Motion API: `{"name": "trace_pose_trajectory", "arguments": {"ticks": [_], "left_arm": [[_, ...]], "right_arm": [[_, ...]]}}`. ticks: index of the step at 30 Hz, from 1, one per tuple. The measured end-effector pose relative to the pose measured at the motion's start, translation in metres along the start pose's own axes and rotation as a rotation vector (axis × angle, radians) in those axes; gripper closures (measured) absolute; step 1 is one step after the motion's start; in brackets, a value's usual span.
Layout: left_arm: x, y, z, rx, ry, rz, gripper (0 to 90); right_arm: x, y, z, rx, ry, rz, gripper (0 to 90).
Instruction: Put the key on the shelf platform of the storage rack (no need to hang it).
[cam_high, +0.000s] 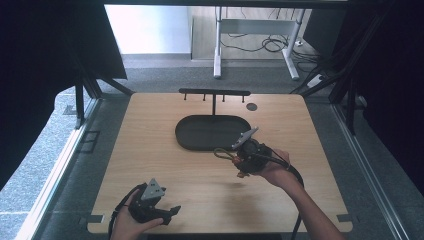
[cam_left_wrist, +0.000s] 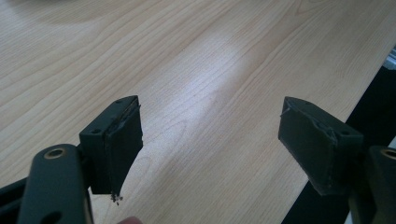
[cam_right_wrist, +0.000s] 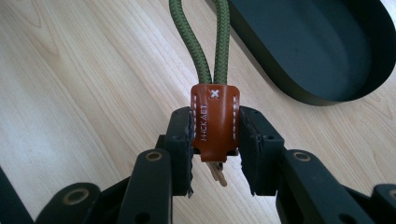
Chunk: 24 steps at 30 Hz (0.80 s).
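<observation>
Right tool (cam_right_wrist: 215, 154) clamped on the keychain's brown leather tab (cam_right_wrist: 214, 120) above the tabletop (cam_high: 150, 150)—keep the green loop (cam_right_wrist: 205, 42) hanging free toward the hook rack (cam_high: 214, 93); left tool (cam_left_wrist: 210, 140) open, idle.

Bare tabletop (cam_high: 165, 165) between tongs; tray (cam_high: 200, 132) and rack (cam_high: 214, 93) beyond.

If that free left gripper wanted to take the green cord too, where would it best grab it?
On the loop of the green cord, above the brown leather tab that the right gripper already pinches. The two strands run side by side, so the left gripper, its jaws open, would likely do best coming from the side and closing across both.
</observation>
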<state>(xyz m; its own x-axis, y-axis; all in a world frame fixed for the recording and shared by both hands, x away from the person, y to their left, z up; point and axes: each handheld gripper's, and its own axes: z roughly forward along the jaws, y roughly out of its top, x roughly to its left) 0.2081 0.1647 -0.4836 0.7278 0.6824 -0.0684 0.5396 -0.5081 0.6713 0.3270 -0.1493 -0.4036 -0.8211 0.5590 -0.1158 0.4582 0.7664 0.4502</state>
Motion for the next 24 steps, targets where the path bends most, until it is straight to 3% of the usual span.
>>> {"name": "trace_pose_trajectory", "arguments": {"ticks": [24], "left_arm": [[-0.003, 0.001, 0.001, 0.004, -0.005, 0.011, 22.2]], "right_arm": [[-0.008, 0.011, 0.003, 0.001, -0.009, -0.004, 66.9]]}}
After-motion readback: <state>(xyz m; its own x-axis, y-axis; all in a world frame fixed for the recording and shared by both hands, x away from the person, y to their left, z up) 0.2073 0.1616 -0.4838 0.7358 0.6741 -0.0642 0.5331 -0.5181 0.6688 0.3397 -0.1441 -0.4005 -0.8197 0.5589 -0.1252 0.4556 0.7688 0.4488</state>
